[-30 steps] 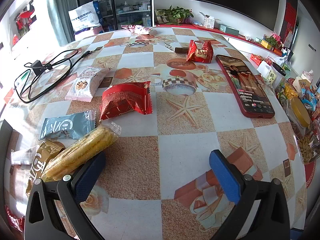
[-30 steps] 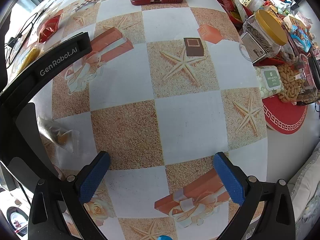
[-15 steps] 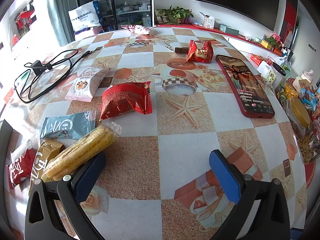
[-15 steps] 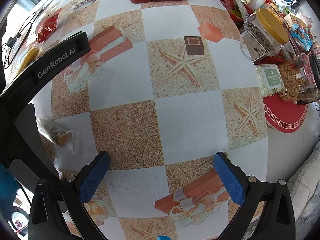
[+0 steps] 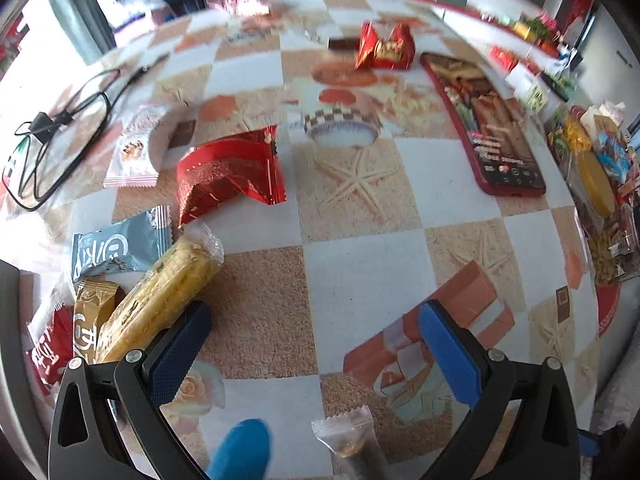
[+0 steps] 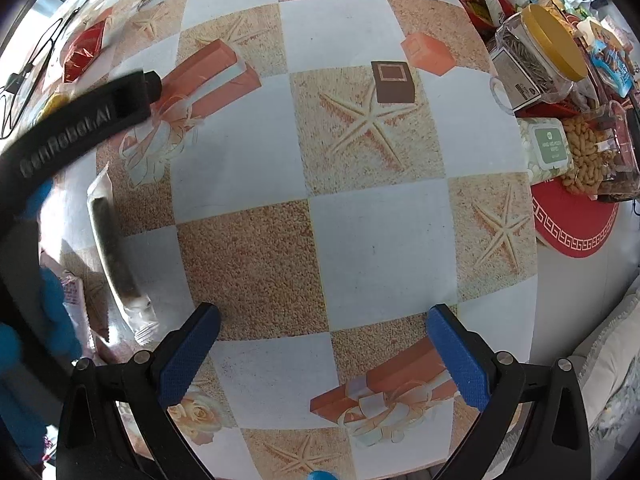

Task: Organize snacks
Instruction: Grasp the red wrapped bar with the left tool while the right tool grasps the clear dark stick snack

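In the left wrist view my left gripper is open and empty above the table. A long yellow wafer pack lies beside its left finger, with a gold packet, a blue-grey packet, a large red packet, a white-pink cookie packet and a far red packet. A clear-wrapped dark snack stick lies near the bottom edge. In the right wrist view my right gripper is open and empty; the same stick lies to its left.
A red phone lies on the right of the table. A black cable lies far left. Jars and tubs of seeds and peanuts crowd the right edge on a red mat. The left gripper's body crosses the right view.
The left gripper has pulled back and tilted, with motion blur. A clear-wrapped dark stick has come into its view at the bottom. The right gripper has shifted slightly.
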The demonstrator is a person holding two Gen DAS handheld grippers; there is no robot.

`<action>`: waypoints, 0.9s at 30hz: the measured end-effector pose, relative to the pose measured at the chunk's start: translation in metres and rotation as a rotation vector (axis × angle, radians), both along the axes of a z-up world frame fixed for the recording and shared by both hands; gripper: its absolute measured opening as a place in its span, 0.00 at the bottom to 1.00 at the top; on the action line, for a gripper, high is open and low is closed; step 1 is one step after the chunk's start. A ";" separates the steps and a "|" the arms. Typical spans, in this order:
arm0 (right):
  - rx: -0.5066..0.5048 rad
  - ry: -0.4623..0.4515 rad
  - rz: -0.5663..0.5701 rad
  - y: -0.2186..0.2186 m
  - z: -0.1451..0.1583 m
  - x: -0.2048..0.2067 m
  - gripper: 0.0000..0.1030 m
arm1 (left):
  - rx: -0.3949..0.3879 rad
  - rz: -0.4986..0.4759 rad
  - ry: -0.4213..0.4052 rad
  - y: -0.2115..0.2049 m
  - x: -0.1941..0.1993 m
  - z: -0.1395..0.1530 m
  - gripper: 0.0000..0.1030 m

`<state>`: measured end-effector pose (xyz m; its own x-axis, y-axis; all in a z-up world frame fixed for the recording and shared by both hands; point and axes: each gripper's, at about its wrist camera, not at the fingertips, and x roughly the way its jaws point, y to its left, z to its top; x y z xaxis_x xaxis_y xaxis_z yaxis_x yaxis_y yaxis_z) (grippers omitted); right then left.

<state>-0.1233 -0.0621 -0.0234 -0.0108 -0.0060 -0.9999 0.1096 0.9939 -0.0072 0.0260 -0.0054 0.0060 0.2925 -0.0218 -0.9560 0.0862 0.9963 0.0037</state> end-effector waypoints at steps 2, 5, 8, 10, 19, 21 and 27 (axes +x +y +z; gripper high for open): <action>0.005 0.016 -0.002 -0.002 -0.002 0.003 1.00 | 0.001 -0.017 0.060 0.001 0.008 -0.001 1.00; 0.012 0.032 -0.002 -0.003 -0.003 0.004 1.00 | 0.026 -0.091 0.206 0.000 0.021 0.003 1.00; 0.013 0.040 -0.007 -0.003 -0.004 0.004 1.00 | 0.029 -0.127 0.190 0.013 0.020 0.042 1.00; 0.012 0.030 -0.012 -0.004 -0.004 0.004 1.00 | 0.014 -0.158 0.154 0.032 0.013 0.073 1.00; 0.017 0.103 -0.047 0.007 -0.003 0.006 1.00 | 0.141 -0.145 0.116 0.154 -0.031 0.057 1.00; 0.048 0.092 -0.036 0.019 0.003 0.003 1.00 | 0.189 -0.137 0.149 0.168 -0.031 0.046 1.00; 0.073 0.086 0.049 0.065 0.007 -0.004 1.00 | 0.142 -0.174 0.197 0.181 -0.038 0.027 1.00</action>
<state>-0.1273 0.0027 -0.0167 -0.0982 0.0638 -0.9931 0.0629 0.9963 0.0578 -0.0122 0.1758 0.0329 0.1050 0.0828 -0.9910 0.2688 0.9571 0.1084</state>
